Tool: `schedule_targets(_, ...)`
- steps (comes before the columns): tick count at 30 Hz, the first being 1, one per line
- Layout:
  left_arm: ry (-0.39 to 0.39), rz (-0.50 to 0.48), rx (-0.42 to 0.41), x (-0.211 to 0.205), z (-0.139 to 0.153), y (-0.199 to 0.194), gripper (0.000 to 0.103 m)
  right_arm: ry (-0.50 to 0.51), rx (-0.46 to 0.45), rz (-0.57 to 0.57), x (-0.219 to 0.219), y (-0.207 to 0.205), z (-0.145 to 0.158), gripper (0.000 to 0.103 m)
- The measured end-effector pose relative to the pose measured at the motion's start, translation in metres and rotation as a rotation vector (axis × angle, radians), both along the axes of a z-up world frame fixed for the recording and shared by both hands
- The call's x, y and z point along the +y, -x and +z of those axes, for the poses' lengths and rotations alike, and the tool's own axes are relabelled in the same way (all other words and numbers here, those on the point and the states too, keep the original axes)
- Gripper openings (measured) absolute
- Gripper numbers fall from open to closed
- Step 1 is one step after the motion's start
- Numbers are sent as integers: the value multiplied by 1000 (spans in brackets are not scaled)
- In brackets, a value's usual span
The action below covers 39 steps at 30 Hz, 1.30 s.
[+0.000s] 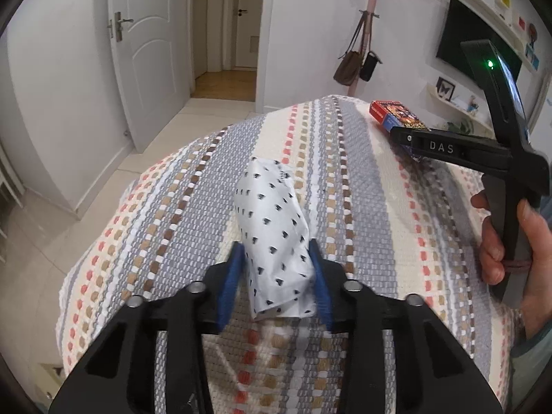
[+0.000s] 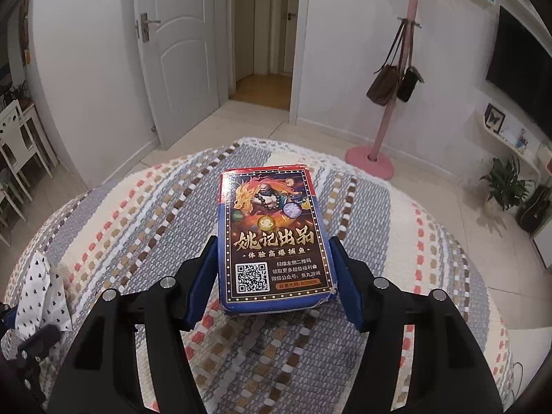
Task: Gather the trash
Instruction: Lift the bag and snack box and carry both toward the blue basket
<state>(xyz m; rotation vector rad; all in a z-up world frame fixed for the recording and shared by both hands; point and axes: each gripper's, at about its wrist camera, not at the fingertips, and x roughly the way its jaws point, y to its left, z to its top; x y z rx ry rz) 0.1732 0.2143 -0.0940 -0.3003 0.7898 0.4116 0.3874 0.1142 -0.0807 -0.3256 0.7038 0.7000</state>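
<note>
A white tissue packet (image 1: 272, 214) printed with small dark hearts lies on the striped woven cloth (image 1: 345, 172). My left gripper (image 1: 276, 245) is shut on its near end, with both blue pads pressed into its sides. A red and blue playing-card box (image 2: 272, 238) lies flat on the same cloth. My right gripper (image 2: 272, 241) is shut on it, one pad against each long side. In the left wrist view the card box (image 1: 396, 114) shows at the far right, partly behind the right gripper's black finger. The tissue packet (image 2: 38, 293) also appears at the lower left of the right wrist view.
The cloth covers a rounded surface that drops to a tiled floor (image 2: 310, 127). Beyond it stand a white door (image 2: 179, 69), a pink coat stand (image 2: 383, 131) with hanging bags, and potted plants (image 2: 503, 183) at the right. A hand (image 1: 500, 238) grips the right tool.
</note>
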Motion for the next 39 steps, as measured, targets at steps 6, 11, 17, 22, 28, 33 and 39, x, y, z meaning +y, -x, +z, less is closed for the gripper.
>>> schedule_targets(6, -10, -73, -74, -11, 7, 7, 16, -43, -50, -33, -16, 22, 10, 59)
schedule_targets(11, -23, -161, -188, -23, 17, 24, 15, -84, -71, -52, -40, 50, 19, 59)
schedule_targets(17, 111, -224, -265, -17, 23, 41, 15, -132, -119, -89, -77, 86, 42, 59)
schedule_targets(22, 134, -252, -298, -27, 36, 52, 15, -191, -130, -144, -115, 111, 59, 59)
schedule_targets(28, 101, -340, -311, -68, 56, 46, 15, -251, -120, -247, -173, 127, 67, 59)
schedule_targets(33, 95, -420, -320, -108, 69, 26, 15, -255, -142, -350, -222, 139, 75, 59)
schedule_targets(39, 70, -504, -321, -167, 78, 0, 15, -188, -223, -489, -276, 160, 75, 59)
